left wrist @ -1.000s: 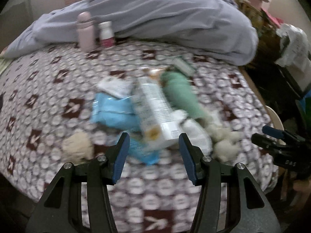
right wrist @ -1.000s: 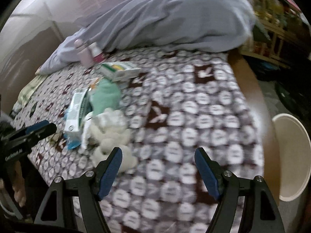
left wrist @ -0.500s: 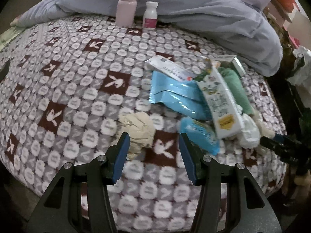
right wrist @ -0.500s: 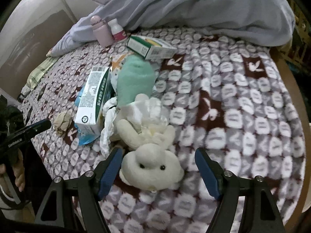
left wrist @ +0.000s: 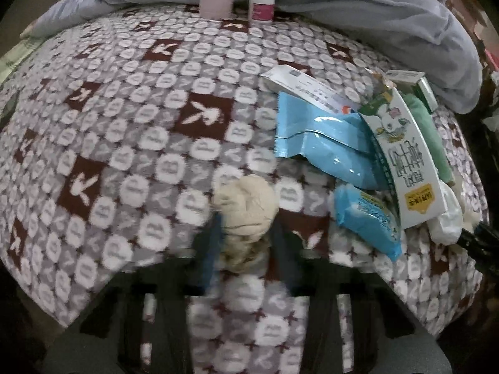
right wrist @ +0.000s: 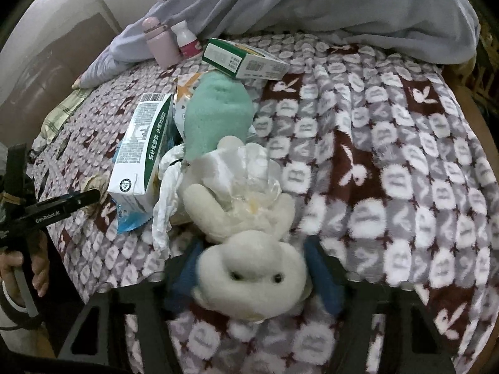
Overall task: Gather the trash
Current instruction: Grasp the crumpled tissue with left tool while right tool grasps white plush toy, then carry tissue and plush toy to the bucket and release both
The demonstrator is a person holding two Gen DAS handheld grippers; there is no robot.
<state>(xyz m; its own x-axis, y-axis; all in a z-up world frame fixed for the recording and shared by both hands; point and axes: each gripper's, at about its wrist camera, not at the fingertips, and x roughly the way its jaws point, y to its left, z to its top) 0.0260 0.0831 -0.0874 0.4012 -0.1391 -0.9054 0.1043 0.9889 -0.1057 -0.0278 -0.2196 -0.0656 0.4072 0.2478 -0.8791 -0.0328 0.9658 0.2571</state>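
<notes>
fingers of the left gripper (left wrist: 244, 243) have just been closing, and the crumpled beige paper wad (left wrist: 246, 215) sits between them. half a sec ago it lay just ahead of wide tips; now the blurred blue fingers flank it tight on both sides, pads look pressed in. so first trash item looks grabbed, lift comes next, imo.

right gripper (right wrist: 252, 275) has also been closing, w/ the white plush bunny (right wrist: 251, 272) between its fingers. fingers sit about half-way in, hugging the head's sides; whether they truly press i can't tell. the bunny seems a toy, not trash, so this grab may just clear it off the pile.

wad lies on the patterned blanket (left wrist: 131, 143), near the bed's front edge, left of the blue wrappers (left wrist: 330, 152) and the milk carton (left wrist: 402, 162). it's lumpy, long axis running roughly away from the camera, along the fingers, narrower end toward the gripper. bunny lies flat, head toward the right gripper, body pointing back into the pile under the crumpled white tissue (right wrist: 243, 168).
</notes>
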